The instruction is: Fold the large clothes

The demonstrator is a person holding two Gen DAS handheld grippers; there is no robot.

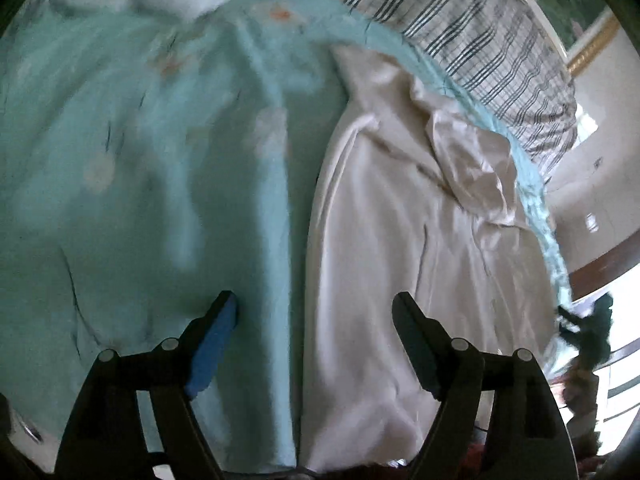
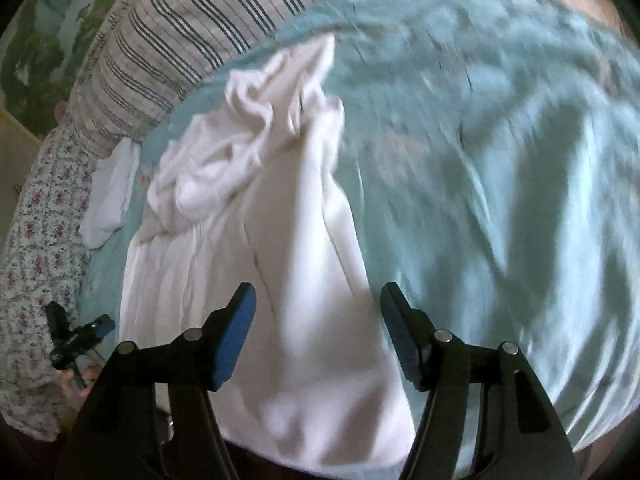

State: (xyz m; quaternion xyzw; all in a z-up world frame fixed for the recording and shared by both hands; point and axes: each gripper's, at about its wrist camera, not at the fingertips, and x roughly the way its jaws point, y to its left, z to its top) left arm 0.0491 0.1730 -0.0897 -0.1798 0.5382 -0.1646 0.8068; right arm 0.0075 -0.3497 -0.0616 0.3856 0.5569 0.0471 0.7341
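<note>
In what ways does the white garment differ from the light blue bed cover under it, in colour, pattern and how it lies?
The white garment is plain, while the light blue bed cover carries faint flower prints, seen in the left wrist view. The garment covers only a strip of the bed; the cover spreads across nearly all of it. The garment is bunched into folds at its far end, whereas the cover lies mostly flat with shallow wrinkles. Both are soft cloth lying on the bed.

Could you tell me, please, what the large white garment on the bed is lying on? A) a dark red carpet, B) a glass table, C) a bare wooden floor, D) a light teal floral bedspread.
D: the large white garment lies spread lengthwise on the light teal floral bedspread, which shows around it in both wrist views, with a striped pillow beyond its bunched far end.
</note>
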